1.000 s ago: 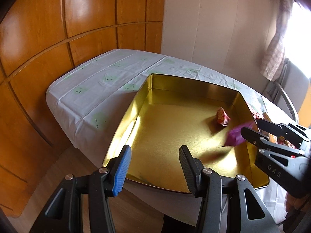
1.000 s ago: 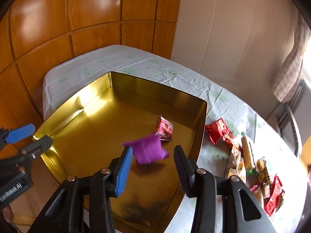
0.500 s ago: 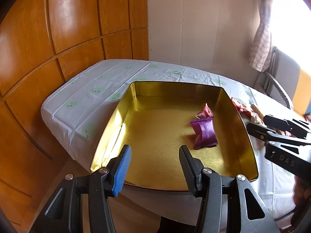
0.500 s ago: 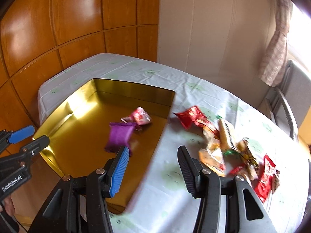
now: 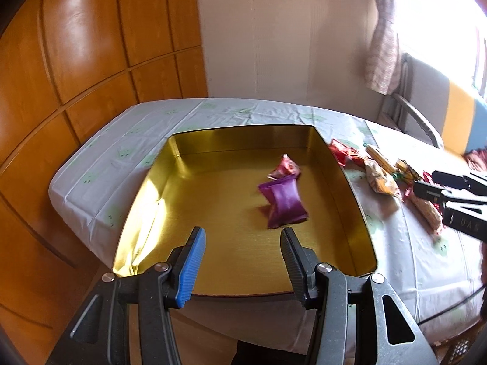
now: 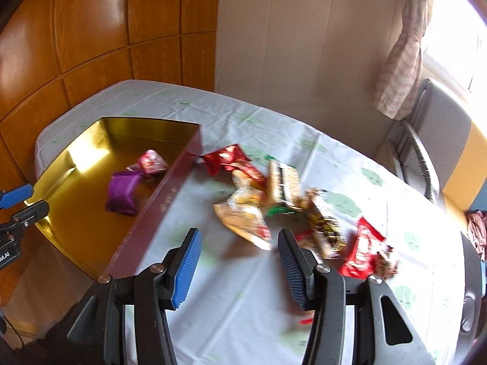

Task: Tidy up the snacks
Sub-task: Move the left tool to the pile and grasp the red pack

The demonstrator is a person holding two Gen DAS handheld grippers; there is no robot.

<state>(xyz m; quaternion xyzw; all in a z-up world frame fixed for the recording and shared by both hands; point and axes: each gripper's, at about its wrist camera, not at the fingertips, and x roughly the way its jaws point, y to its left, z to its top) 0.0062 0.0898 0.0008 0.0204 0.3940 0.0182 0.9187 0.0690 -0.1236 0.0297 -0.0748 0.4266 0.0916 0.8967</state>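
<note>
Purple snack (image 5: 284, 201) in gold tin (image 5: 158, 213), ahead of gaping left tongs (image 5: 242, 263)

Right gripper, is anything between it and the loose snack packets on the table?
Nothing visible. The right gripper is open over bare tablecloth, and the nearest yellow snack packet lies just ahead of it, beside the gold tin.

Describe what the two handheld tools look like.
Both are black plastic clamp-style frames with silver rivets. The left tool pairs a blue ribbed pad with a black one. The right tool has two blue ribbed pads. White lettering marks the sides.
</note>
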